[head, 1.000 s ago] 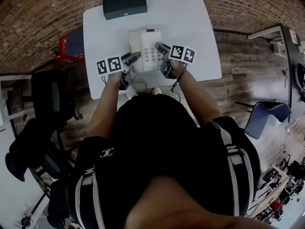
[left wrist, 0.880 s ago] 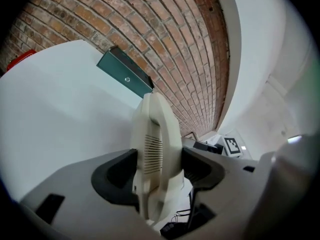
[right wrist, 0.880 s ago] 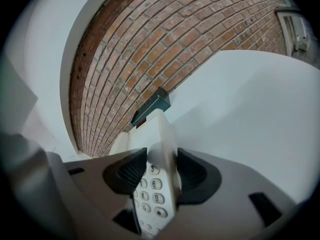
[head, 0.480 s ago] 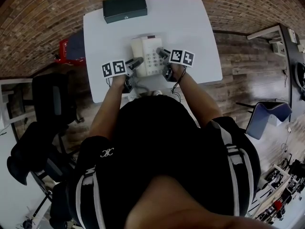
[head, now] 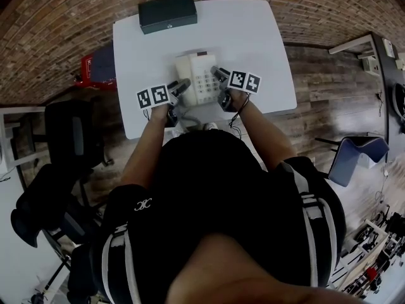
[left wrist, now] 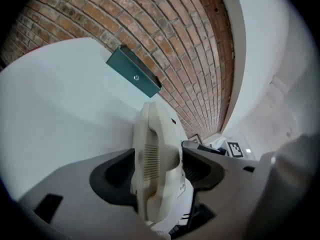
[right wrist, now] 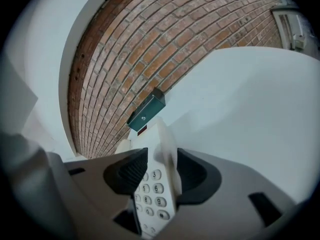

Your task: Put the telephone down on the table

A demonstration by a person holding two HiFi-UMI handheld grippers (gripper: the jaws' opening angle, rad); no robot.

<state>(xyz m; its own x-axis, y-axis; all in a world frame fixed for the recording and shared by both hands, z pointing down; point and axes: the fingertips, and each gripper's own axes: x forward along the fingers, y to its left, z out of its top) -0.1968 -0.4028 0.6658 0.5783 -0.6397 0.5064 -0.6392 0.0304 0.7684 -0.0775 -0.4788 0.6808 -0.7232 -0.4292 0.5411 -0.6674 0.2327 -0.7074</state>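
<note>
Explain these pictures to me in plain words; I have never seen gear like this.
No robot here: a person stands over a white table, a hand-held gripper in each hand. The wide picture comes from a camera on the person's head, looking down; the other two from cameras riding on the grippers, looking along their jaws. A dark green box lies at the table's far edge. Both grippers hold a white telephone: the left gripper clamps its handset side, the right gripper has the keypad edge between its jaws, which are closing. Whether the telephone already rests on the table cannot be told.
</note>
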